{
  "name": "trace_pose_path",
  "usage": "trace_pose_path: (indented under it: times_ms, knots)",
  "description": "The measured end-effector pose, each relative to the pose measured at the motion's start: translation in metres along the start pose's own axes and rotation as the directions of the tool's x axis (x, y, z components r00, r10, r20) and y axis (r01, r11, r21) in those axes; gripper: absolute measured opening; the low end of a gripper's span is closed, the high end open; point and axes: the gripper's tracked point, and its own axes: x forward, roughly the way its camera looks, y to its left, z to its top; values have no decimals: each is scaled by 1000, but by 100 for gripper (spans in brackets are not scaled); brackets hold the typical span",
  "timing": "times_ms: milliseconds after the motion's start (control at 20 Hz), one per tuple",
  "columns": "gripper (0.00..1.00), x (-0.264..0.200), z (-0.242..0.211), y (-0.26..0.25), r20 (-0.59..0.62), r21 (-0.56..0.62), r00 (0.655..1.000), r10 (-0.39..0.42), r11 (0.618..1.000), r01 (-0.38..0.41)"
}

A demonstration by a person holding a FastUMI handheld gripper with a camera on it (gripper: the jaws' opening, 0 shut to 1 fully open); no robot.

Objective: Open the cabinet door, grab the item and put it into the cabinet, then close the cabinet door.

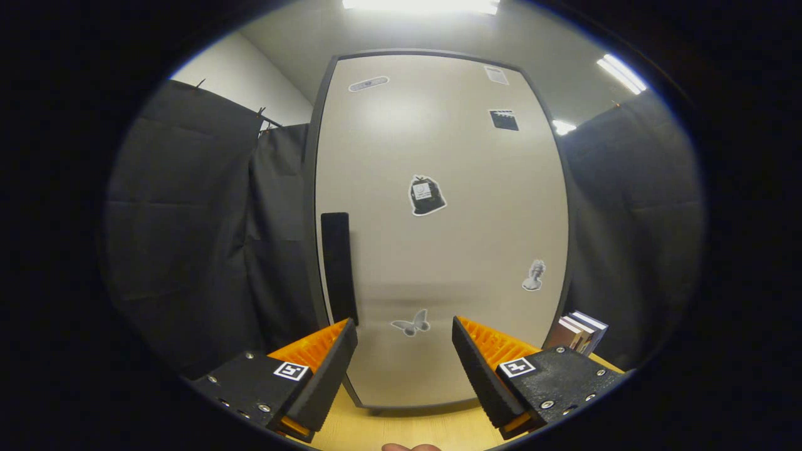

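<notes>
Ahead of your jaws (pixel 404 360) and up to their left stands the dark vertical handle (pixel 337 266), fixed near the left edge of the cabinet door (pixel 438 156). Its long axis runs straight up and down, and its lower end sits just above the tip of your left finger (pixel 326 363). That is the relation your next move turns on: the handle lies left of the gap's centre, so you would need to shift left and lift before the fingers can straddle it.

Moving across, the jaws stand wide open with nothing between them. Through the gap you see the bare lower part of the door and a butterfly sticker (pixel 410 324). Higher up the door carries a dark bag-shaped sticker (pixel 427 195), and toward its right side a small bust sticker (pixel 533 275). The door is shut, so by my reading the opening step is not yet done.

Further right, beyond your right finger (pixel 482 369) and just beside the cabinet's right edge, a small stack of books (pixel 579 332) stands on the wooden counter (pixel 413 429). I take this to be the item to stow, though I cannot be certain. It is well apart from the handle, on the opposite side of the door.

With the handle on the left, expect the door to swing toward the books' side.
</notes>
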Motion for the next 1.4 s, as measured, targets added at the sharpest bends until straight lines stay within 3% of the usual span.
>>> trace_pose_path:
  times_ms: [300, 400, 500, 550, 850, 1400]
  knots:
    - [90, 51, -5, 44, -37, -19, 999, 36, 999, -37]
    - [78, 61, -8, 53, -53, -39, 997, 48, 998, -50]
    - [57, 64, -8, 57, -54, -58, 997, 53, 997, -56]
    - [37, 59, -8, 57, -56, -62, 997, 49, 997, -53]
    - [28, 54, -10, 57, -84, -82, 990, 116, 989, -123]
    - [28, 29, -11, 46, -119, -72, 932, 342, 933, -352]
